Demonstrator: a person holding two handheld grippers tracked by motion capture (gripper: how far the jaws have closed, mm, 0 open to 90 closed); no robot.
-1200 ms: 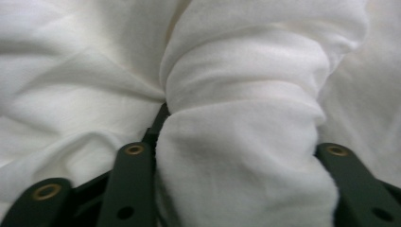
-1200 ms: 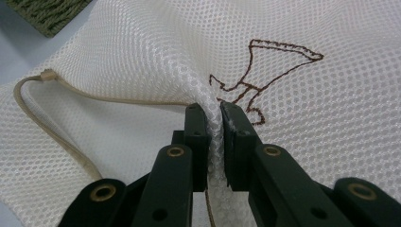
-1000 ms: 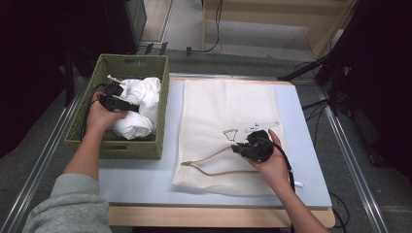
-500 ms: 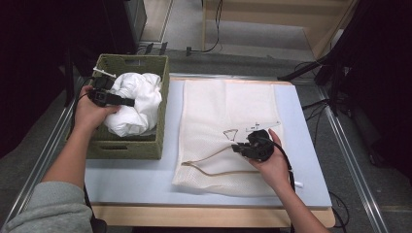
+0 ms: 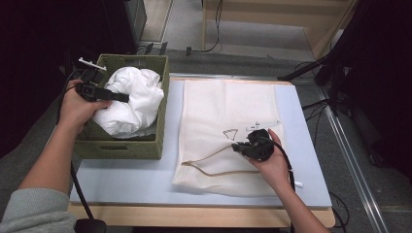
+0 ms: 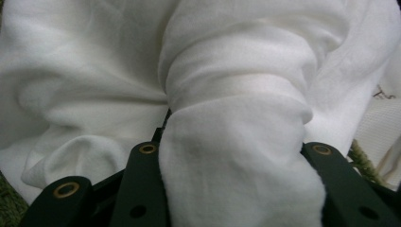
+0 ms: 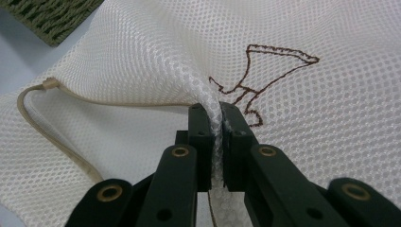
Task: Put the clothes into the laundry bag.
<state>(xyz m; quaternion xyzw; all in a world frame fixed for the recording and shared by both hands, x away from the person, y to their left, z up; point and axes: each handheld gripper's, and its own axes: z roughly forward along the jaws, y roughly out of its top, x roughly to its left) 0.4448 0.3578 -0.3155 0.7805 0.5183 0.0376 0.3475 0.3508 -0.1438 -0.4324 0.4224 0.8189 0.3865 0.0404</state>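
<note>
The left gripper [image 5: 114, 96] is clamped on a thick fold of the white cloth [image 6: 236, 142], which bulges between its two black jaws in the left gripper view. The person's left hand [image 5: 80, 104] holds it level over the near-left part of the green woven basket [image 5: 121, 148], jaws pointing right into the bundle, the forearm running up from the lower left. The cloth lies bunched in the basket, which stands on the left of the table [image 5: 126, 179].

The right gripper [image 5: 238, 145] pinches a raised ridge of the white mesh bag [image 7: 142, 56]; its jaws have just been closing on the mesh. The right hand [image 5: 269, 158] rests low on the bag, which lies flat at the table's middle, beside the basket. A tan drawstring [image 7: 33, 118] loops along the bag's edge.
</note>
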